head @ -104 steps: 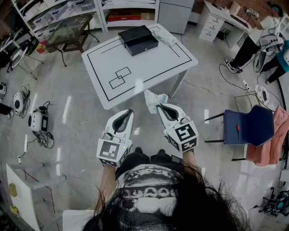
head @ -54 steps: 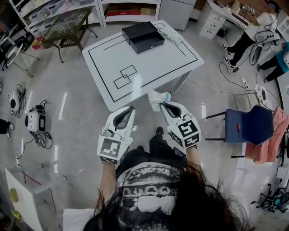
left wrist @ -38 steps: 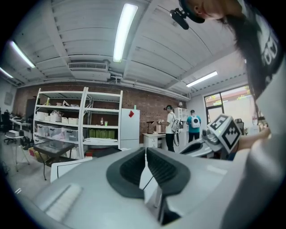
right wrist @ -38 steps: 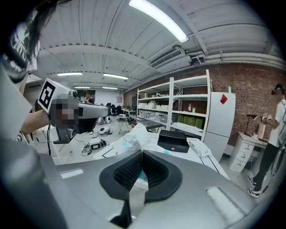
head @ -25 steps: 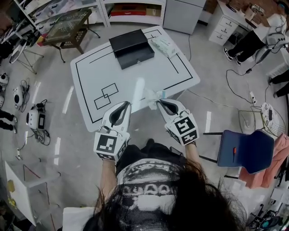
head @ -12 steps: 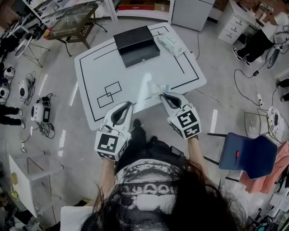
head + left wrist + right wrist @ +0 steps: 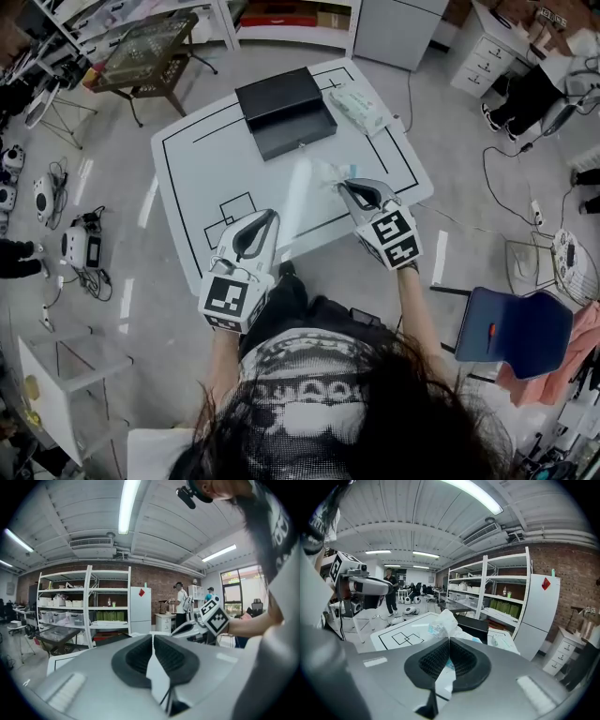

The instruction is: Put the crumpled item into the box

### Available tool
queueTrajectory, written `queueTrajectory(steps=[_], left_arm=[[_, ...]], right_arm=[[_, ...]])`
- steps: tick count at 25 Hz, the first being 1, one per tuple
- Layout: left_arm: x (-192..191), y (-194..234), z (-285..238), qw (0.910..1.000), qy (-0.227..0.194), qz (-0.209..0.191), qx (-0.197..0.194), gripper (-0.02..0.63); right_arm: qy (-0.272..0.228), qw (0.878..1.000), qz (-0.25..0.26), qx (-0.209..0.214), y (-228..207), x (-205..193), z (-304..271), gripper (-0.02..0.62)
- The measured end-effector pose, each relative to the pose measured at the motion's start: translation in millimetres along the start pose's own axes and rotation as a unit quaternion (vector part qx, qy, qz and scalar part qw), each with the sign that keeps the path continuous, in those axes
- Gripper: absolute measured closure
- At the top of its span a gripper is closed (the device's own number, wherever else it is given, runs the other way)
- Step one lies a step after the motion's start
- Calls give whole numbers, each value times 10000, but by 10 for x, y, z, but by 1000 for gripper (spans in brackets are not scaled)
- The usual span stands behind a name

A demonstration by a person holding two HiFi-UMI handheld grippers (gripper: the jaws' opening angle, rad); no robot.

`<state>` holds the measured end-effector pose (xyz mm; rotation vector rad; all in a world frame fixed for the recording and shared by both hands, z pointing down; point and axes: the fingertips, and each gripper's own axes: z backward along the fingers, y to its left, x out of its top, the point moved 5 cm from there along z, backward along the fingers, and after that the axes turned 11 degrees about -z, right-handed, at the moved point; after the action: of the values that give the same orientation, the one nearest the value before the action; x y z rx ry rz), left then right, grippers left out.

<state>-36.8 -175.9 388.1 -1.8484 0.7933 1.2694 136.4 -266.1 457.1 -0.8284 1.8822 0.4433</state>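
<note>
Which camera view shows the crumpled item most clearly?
The right gripper view: the crumpled item is close, pinched in the right claw. The head view shows it small and pale; the left gripper view does not show it.

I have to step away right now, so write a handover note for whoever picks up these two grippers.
Left gripper: jaws together, nothing between them, held over the near edge of the table.
Right gripper: shut on the crumpled item, a white wrapper with blue print, held above the table's near right part.
Box: black, at the far side of the table, well ahead of the grippers. I cannot tell whether its top is open.
Done: the item is in the grip.
Left: carry it forward to the box, open it if needed, then drop the item in.
</note>
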Motion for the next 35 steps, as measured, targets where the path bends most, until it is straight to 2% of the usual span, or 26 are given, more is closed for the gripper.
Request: queueTrajectory(steps=[10,18,21,26,35], left_arm=[[-83,695,-256,9999,-79,33,88,606],[-242,1161,-269,9994,-25,105,331,606],[-297,1306,-255,9987,30,174,473,606],[-417,1505,-214,9973,148,285,661,606],[-572,1681,-165,9959,254,396,766,606]], right_arm=[[506,9971,535,187,-370,346,-1229,589],[1084,9919,569,353,-602,438,-2200,588],[1542,9845,747,363,-747,373,-2526,589],[2281,9657,1167,416,-883,179,-2937,588],[2959,9406,1613,417,-933,39,-3388,588]])
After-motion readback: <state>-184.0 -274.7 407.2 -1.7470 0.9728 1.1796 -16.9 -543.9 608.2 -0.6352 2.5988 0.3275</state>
